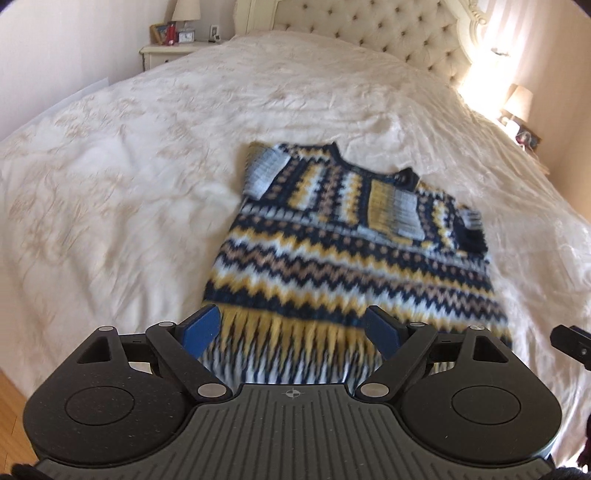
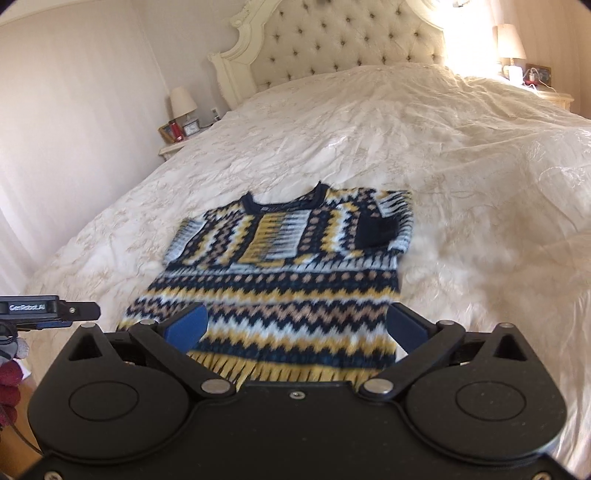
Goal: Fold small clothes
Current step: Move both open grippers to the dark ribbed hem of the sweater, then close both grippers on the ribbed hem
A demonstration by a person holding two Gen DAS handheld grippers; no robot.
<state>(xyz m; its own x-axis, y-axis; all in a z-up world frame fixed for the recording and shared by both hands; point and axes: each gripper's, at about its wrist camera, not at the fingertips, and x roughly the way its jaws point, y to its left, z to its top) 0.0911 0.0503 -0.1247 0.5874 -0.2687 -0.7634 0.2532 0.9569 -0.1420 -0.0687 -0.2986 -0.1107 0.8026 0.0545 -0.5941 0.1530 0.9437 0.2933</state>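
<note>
Your left gripper (image 1: 291, 328) hangs over the sweater's (image 1: 332, 251) hem, jaws spread wide, blue pads (image 1: 201, 328) clear of the knit and holding nothing. The sweater lies flat on the bed (image 1: 129, 166), hem toward you, neck pointing at the headboard (image 1: 369, 33), both sleeves folded in across the chest. Over to your right gripper (image 2: 295, 328): jaws as wide as they go, nothing gripped, the zigzag knit (image 2: 280, 266) showing between the pads (image 2: 188, 326) above the hem. The left gripper's tip (image 2: 79, 311) pokes in left of the sweater. Left of the headboard sits a nightstand (image 2: 171, 149) with a lamp (image 2: 181, 103); another lamp (image 2: 510, 40) glows on its right.
</note>
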